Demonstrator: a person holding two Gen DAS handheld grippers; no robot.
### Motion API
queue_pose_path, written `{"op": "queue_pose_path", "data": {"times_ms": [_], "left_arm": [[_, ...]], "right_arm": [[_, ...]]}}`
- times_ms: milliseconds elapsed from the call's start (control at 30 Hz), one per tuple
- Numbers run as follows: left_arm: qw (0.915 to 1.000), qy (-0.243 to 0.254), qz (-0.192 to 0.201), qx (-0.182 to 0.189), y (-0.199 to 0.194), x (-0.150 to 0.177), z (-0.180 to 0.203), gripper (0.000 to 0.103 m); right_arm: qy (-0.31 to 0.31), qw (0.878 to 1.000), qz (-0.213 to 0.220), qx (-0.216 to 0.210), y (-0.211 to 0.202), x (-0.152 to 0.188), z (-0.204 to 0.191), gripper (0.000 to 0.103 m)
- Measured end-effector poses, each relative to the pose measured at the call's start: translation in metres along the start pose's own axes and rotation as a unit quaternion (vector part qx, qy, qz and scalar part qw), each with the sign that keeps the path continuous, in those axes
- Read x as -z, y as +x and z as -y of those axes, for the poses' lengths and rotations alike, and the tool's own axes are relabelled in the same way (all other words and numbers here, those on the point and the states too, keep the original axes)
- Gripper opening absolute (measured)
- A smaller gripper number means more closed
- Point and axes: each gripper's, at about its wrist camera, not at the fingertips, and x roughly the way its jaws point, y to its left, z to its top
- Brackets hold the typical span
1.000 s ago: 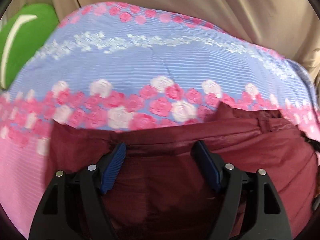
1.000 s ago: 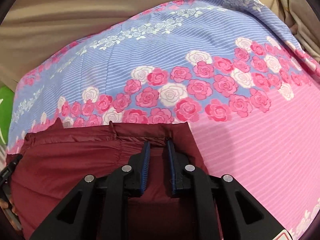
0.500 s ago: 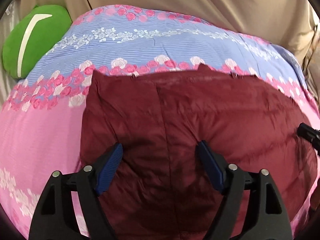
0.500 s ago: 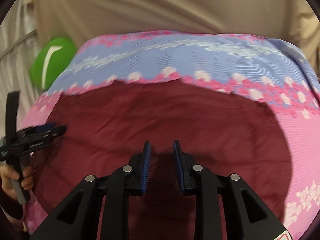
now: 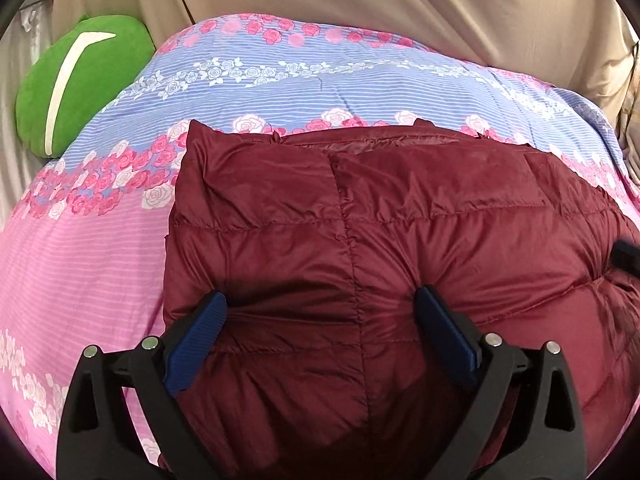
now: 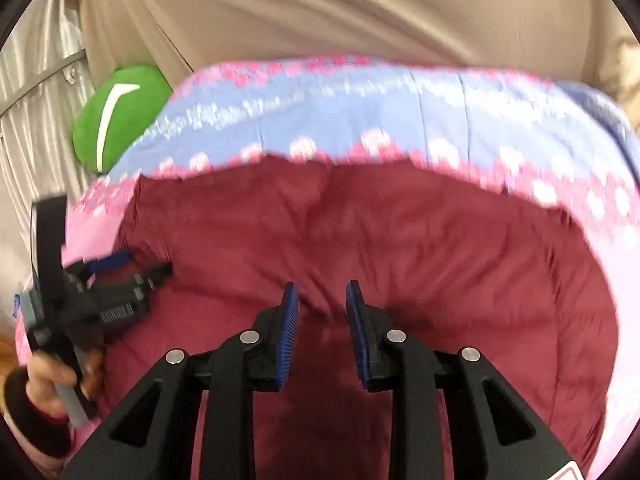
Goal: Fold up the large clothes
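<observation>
A dark red quilted down jacket [image 5: 360, 220] lies folded into a rough rectangle on the flowered bedspread [image 5: 280, 76]. It also fills the right wrist view [image 6: 400, 248]. My left gripper [image 5: 320, 312] is open wide, its blue pads [image 5: 200, 328] pressing down on the jacket's near part with nothing between them. It shows at the left of the right wrist view [image 6: 132, 264], held by a hand. My right gripper [image 6: 322, 300] is partly open over the jacket's near middle, holding nothing. The right wrist view is blurred.
A green cushion [image 5: 76, 80] lies at the bed's far left corner; it also shows in the right wrist view [image 6: 116, 116]. Beige curtain [image 5: 400, 4] hangs behind the bed. Pink striped bedspread [image 5: 80, 264] lies left of the jacket.
Both grippers pulled back from the jacket's far edge toward its near side. The right gripper opened from nearly shut. The jacket now lies flat and folded.
</observation>
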Motion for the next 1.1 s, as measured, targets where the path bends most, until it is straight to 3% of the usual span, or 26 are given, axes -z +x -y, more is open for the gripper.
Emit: {"op": "queue_pose_path", "data": {"times_ms": [100, 200, 333, 533, 700, 800, 867, 933, 1033, 1100], "left_arm": [[1.0000, 0.000, 0.001, -0.001, 0.000, 0.001, 0.000, 0.094], [1.0000, 0.000, 0.001, -0.001, 0.000, 0.001, 0.000, 0.094], [1.0000, -0.005, 0.004, 0.004, 0.000, 0.001, -0.002, 0.094], [1.0000, -0.005, 0.006, 0.000, 0.000, 0.001, -0.003, 0.095], [1.0000, -0.006, 0.005, 0.005, -0.002, 0.000, -0.005, 0.094], [0.9995, -0.011, 0.016, 0.027, -0.019, -0.012, -0.017, 0.094], [0.9982, -0.022, 0.040, 0.040, -0.032, -0.027, -0.033, 0.095], [0.9968, -0.037, 0.049, 0.052, -0.033, -0.046, -0.052, 0.098], [0.9945, -0.081, 0.007, 0.066, 0.000, -0.071, -0.077, 0.098], [0.9839, -0.126, -0.044, 0.118, 0.036, -0.077, -0.090, 0.098]], "right_arm": [[-0.009, 1.000, 0.000, -0.004, 0.013, -0.022, -0.012, 0.025], [-0.009, 1.000, -0.028, -0.001, 0.049, -0.036, -0.016, 0.025], [0.006, 0.997, -0.070, -0.006, 0.094, -0.027, -0.007, 0.023], [-0.017, 0.998, -0.060, 0.019, 0.097, -0.021, -0.017, 0.023], [0.014, 0.999, -0.047, 0.010, 0.078, -0.031, -0.004, 0.023], [0.039, 0.999, -0.010, 0.034, 0.046, -0.043, 0.029, 0.032], [0.063, 0.996, 0.022, 0.067, 0.019, -0.044, 0.068, 0.053], [0.088, 0.989, 0.046, 0.112, 0.000, -0.041, 0.104, 0.062], [0.154, 0.976, 0.047, 0.146, -0.013, -0.035, 0.163, 0.068], [0.186, 0.974, 0.021, 0.130, -0.004, -0.034, 0.189, 0.069]]}}
